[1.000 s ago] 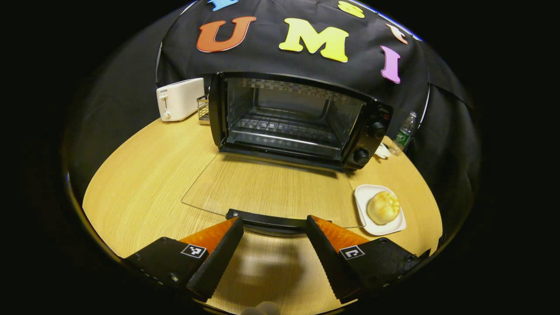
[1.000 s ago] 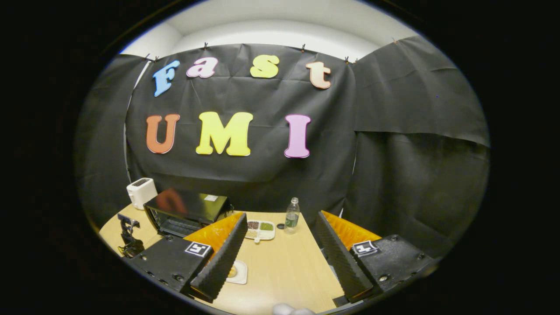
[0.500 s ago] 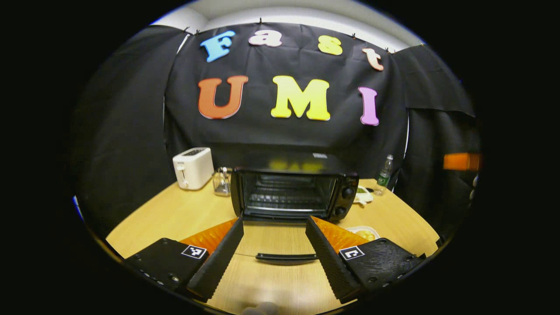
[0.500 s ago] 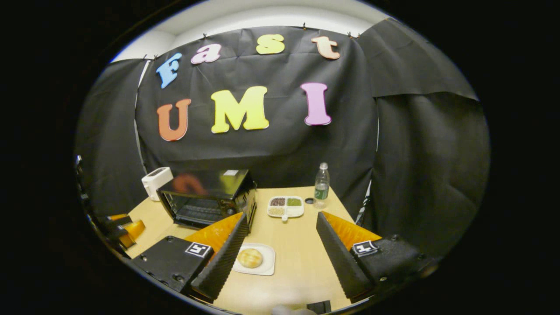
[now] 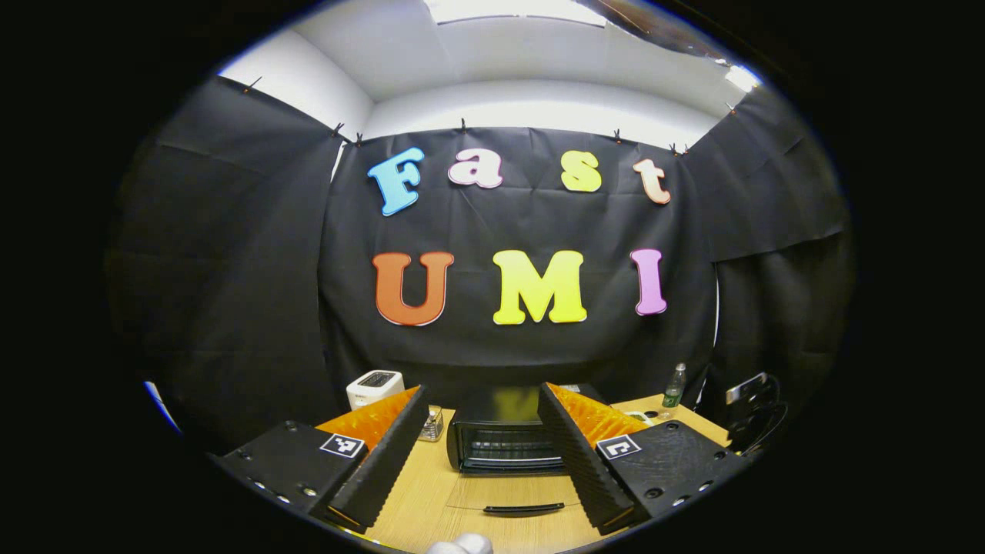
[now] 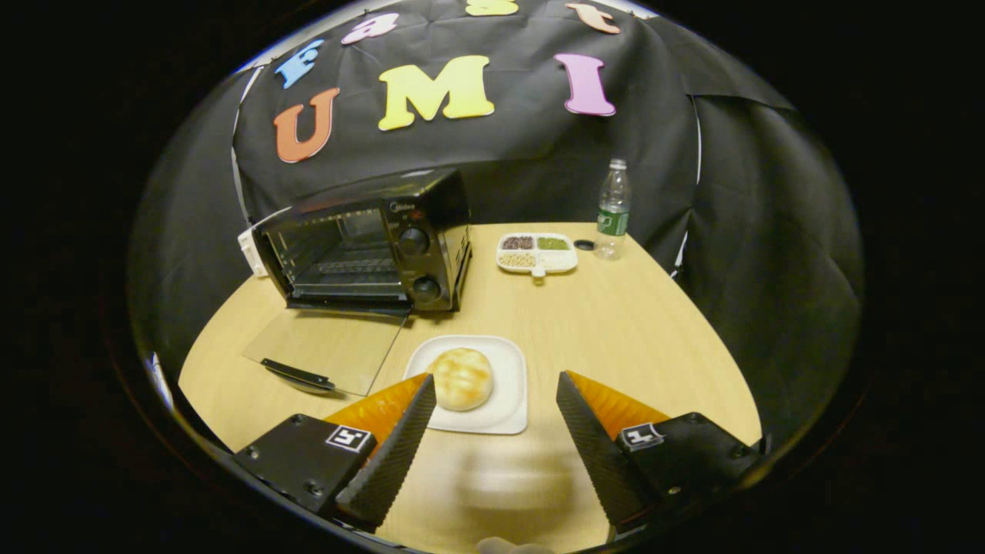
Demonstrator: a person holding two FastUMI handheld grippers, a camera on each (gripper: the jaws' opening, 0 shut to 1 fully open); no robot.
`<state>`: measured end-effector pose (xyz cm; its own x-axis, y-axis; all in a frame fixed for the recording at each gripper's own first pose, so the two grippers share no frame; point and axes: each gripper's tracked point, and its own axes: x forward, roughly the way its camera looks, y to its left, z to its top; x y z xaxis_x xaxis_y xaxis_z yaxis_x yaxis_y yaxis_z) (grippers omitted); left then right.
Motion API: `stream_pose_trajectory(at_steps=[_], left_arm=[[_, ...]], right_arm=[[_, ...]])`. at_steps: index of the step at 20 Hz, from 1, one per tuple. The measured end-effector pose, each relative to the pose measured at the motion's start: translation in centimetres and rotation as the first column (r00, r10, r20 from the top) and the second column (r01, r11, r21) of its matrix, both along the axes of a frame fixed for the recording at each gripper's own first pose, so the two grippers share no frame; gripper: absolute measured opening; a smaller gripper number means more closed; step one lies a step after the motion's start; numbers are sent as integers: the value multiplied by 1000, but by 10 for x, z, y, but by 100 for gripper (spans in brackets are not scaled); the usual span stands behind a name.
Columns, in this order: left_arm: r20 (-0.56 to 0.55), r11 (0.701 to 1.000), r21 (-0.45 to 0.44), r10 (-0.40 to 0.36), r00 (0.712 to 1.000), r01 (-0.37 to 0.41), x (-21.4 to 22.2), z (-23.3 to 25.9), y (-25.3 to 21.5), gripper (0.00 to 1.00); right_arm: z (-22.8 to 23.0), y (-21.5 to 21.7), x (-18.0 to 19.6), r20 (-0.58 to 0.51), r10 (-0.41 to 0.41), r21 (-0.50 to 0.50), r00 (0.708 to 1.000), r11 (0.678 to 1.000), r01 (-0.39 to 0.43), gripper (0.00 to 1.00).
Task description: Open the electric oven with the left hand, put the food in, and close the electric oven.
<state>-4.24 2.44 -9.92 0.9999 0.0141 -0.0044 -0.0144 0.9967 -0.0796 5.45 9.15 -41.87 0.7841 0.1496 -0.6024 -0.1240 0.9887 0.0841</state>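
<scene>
The electric oven [image 6: 369, 242] sits on the wooden table [image 6: 616, 331] with its glass door [image 6: 327, 346] folded flat onto the tabletop, handle [image 6: 296, 375] at the near edge, wire rack visible inside. Right gripper [image 6: 496, 431] hangs over the near side of the table, fingers spread wide, gripping nothing. Just ahead of its fingers lies the white plate [image 6: 508, 392] with the bun [image 6: 462, 377] on it, close by the left fingertip, apart from it as far as can be told. The plate is right beside the open door's corner, in front of the oven's knob side.

Farther back, a divided dish [image 6: 539, 252] of grains and a water bottle [image 6: 613, 208] stand near the cloth wall, well apart from the bun. A white toaster [image 5: 375, 387] peeks out on the oven's far side.

Left gripper [image 5: 482, 450] is up high and back, fingers wide apart and empty, with the oven and the door's handle seen between them. A small glass container [image 5: 432, 423] stands between toaster and oven.
</scene>
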Motion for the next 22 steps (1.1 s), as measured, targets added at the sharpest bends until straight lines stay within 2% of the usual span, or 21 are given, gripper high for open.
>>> stream_pose_trajectory(at_steps=[1,7,15,16,18,21,22], left_arm=[[6,1000,7,-7,1000,7,-1,3,-2,82],[-18,999,41,-7,1000,8,-6,-3,6,83],[-54,999,45,-14,998,16,1,-15,14,83],[-53,999,45,-14,998,17,2,-15,15,94],[-59,999,45,-16,998,19,4,-17,17,94],[-64,999,44,-15,998,18,4,-20,18,94],[-65,999,45,-12,998,15,4,-21,21,89]], right_arm=[[-8,13,5,-13,16,29,1000,999,-16,100],[-32,43,32,-43,24,21,999,1000,-23,99],[-64,44,51,-101,-12,-25,995,1000,10,99],[-68,45,51,-117,-8,-29,993,1000,5,99],[-68,44,54,-108,-18,-28,994,999,15,99],[-67,45,54,-116,-10,-38,993,999,5,89],[-69,45,53,-123,1,-52,992,999,-8,87]])
